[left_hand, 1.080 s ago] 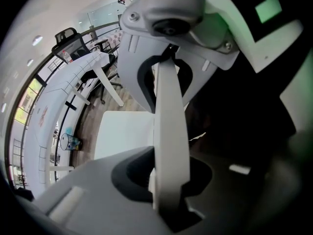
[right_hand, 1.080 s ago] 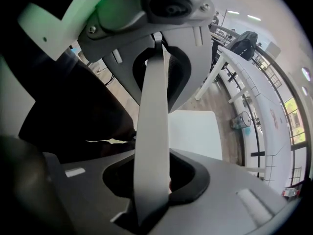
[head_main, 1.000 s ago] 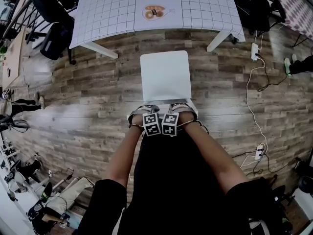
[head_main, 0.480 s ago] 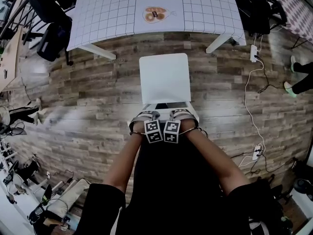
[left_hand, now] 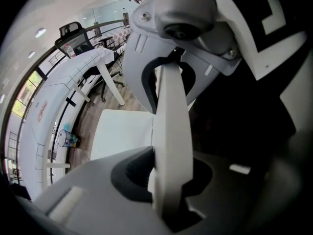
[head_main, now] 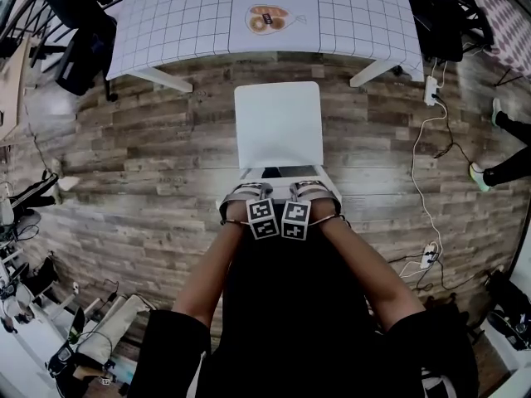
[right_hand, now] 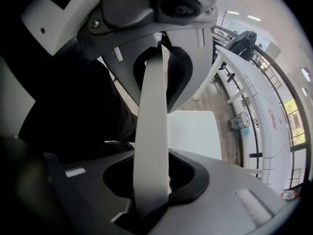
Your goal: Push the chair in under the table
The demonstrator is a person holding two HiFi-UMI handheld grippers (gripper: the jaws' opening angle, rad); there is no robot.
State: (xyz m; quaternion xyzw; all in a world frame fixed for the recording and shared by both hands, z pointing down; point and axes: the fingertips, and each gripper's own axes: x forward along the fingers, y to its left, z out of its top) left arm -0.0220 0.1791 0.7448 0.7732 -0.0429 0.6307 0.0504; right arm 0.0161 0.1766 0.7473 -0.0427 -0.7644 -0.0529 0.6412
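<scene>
Looking down in the head view, the white chair (head_main: 278, 127) stands on the wooden floor (head_main: 141, 172) just short of the tabletop (head_main: 182, 23). Its whole seat is out from under the near edge, and it is lined up between the two white legs on that side. A packet (head_main: 268, 17) with orange print lies on the gridded tabletop, near the middle of that edge. A white power strip (head_main: 431, 89) with its cable lies on the floor just right of the tabletop's right leg. The left gripper (head_main: 249, 189) and the right gripper (head_main: 305, 187) sit side by side on the chair's backrest, on the side away from the tabletop, with their marker cubes almost touching. In the left gripper view the top rail of the backrest runs as a white bar between the jaws, which are clamped on its two faces. The seat shows past them, toward the tabletop. In the right gripper view the same rail passes between that gripper's jaws, which are likewise clenched on it, with the seat and the tabletop's edge beyond.
</scene>
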